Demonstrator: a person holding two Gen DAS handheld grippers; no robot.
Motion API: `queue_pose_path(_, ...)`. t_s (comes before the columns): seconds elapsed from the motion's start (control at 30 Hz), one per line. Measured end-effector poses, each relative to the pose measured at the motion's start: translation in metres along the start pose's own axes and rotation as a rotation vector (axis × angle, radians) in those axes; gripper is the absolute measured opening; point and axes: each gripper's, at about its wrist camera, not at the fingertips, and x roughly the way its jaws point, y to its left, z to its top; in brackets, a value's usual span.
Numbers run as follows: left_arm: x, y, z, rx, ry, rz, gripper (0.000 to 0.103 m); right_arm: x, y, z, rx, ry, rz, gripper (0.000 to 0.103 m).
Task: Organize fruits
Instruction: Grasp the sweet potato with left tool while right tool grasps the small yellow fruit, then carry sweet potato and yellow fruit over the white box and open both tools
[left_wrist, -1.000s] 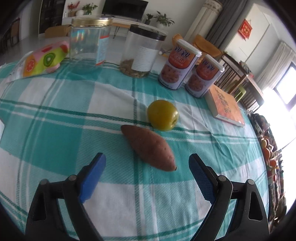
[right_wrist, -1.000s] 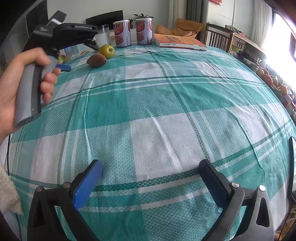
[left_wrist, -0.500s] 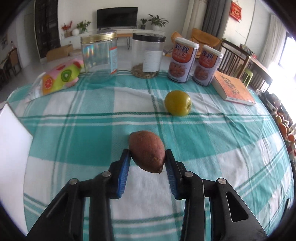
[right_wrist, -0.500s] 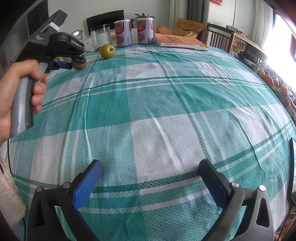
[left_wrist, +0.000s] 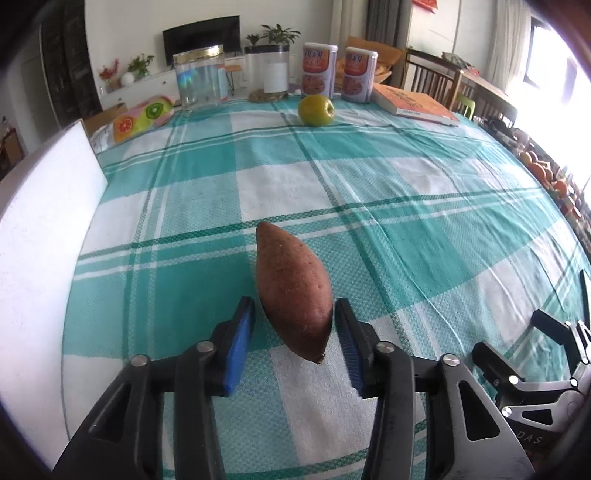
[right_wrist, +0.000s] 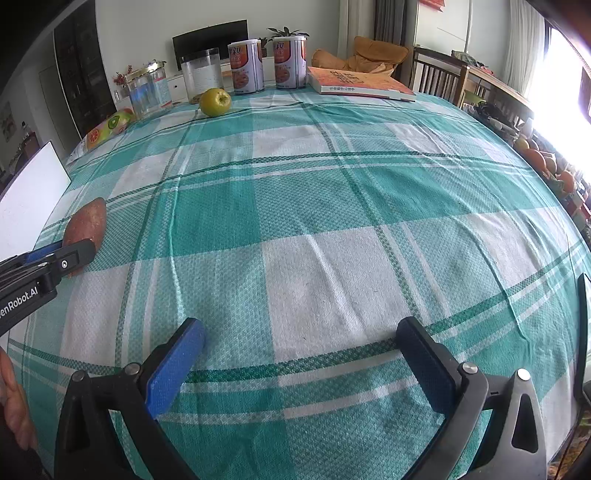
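A brown sweet potato (left_wrist: 293, 291) lies lengthwise between the blue pads of my left gripper (left_wrist: 294, 332). The right pad touches it; a narrow gap shows at the left pad. It sits low, at the cloth near the table's near left edge, and also shows in the right wrist view (right_wrist: 86, 225). A green apple (left_wrist: 316, 110) sits far back by the cans; it also shows in the right wrist view (right_wrist: 215, 102). My right gripper (right_wrist: 299, 354) is open and empty above the checked cloth.
Two snack cans (left_wrist: 338, 72), two clear jars (left_wrist: 201, 79), an orange book (left_wrist: 413, 105) and a fruit-print packet (left_wrist: 142, 116) line the table's far edge. A white board (left_wrist: 40, 229) stands at the left. The right gripper shows at the lower right (left_wrist: 546, 354).
My left gripper closed around the sweet potato and carried it back toward the near left part of the table, away from the apple. The right gripper stayed still and open.
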Motion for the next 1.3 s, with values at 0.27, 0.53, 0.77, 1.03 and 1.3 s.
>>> queue_pose_path(0.27,0.016,0.018,-0.008,-0.023,-0.008,0.056,0.096,0.0,0.0,0.0,0.002,-0.001,0.002,0.103)
queue_pose_path(0.53,0.017,0.015,-0.009,-0.018,-0.012,0.069,0.098,0.004,0.001,0.009,-0.068,0.027,0.043,0.103)
queue_pose_path(0.77,0.017,0.015,-0.009,-0.018,-0.012,0.074,0.098,0.043,0.009,0.137,-0.13,-0.124,0.238,0.103)
queue_pose_path(1.03,0.017,0.015,-0.009,-0.018,-0.013,0.073,0.098,0.139,0.098,0.26,-0.286,-0.03,0.288,0.102)
queue_pose_path(1.3,0.017,0.015,-0.008,-0.018,-0.013,0.073,0.098,0.179,0.11,0.273,-0.168,0.031,0.288,0.05)
